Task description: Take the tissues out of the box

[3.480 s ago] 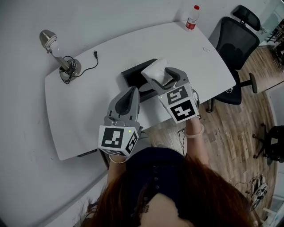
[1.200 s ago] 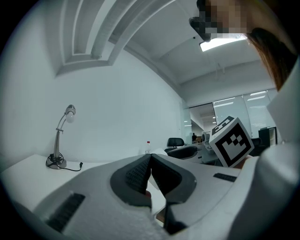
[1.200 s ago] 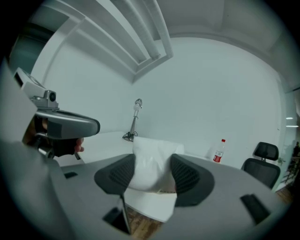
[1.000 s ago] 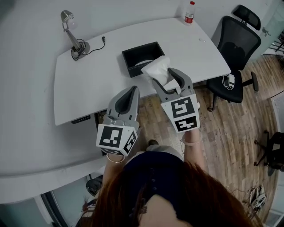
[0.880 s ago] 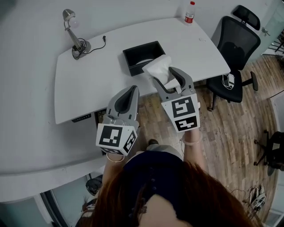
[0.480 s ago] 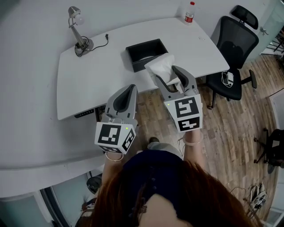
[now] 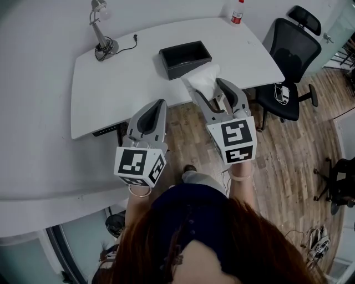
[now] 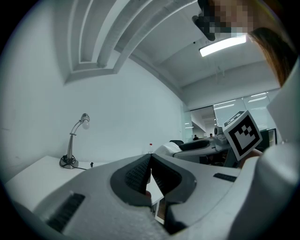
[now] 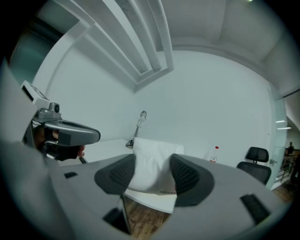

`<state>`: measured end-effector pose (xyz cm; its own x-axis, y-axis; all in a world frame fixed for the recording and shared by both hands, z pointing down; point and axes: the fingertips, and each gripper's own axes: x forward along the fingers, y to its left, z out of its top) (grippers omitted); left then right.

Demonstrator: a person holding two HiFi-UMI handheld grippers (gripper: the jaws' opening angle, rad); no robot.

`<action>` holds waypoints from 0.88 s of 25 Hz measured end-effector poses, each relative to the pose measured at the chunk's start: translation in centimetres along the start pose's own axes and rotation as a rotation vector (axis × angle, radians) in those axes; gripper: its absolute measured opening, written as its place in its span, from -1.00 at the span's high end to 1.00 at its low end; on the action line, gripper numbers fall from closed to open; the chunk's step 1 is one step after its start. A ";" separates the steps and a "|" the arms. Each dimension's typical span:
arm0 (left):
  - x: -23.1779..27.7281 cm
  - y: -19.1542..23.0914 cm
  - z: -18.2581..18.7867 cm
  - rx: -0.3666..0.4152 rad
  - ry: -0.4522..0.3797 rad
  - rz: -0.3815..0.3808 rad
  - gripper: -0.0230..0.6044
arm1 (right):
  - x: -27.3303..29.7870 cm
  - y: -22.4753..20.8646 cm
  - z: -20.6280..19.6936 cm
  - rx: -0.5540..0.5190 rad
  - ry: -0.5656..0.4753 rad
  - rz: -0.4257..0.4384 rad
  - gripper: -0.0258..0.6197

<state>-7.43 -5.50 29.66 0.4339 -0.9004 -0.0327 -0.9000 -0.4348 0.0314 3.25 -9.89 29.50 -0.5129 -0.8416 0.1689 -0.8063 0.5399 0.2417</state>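
Head view shows the right tool [image 7: 215, 89] clamped on the tissues [image 7: 203, 77], held clear of the box [image 7: 188, 68] at 12 o'clock to finish removal; left tool [image 7: 158, 104] closed, empty.

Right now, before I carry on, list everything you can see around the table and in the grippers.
table: one, white, middle of the head view
box: one, black, open-topped, on the table
desk lamp: one, silver, table's far left corner
bottle: one, clear with red cap, table's far right corner
office chair: one, black, right of the table
floor: wood, below the grippers
tissue pack: one, white, between the right gripper's jaws
left gripper: grey, jaws together, empty
right gripper: grey, shut on the tissue pack
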 end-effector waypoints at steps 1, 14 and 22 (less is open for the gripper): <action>-0.3 0.0 0.0 -0.002 -0.001 0.001 0.86 | -0.3 0.2 0.1 0.001 -0.002 0.000 0.12; -2.8 -0.6 0.4 -0.020 -0.029 0.002 0.86 | -3.7 1.7 0.7 0.008 -0.025 -0.009 0.13; -3.9 -0.9 0.1 -0.034 -0.032 0.006 0.86 | -5.2 2.5 0.2 0.001 -0.014 -0.019 0.14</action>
<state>-8.31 -1.56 29.70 0.4266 -0.9022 -0.0639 -0.9003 -0.4304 0.0655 3.82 -4.17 29.02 -0.5018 -0.8517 0.1509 -0.8160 0.5240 0.2442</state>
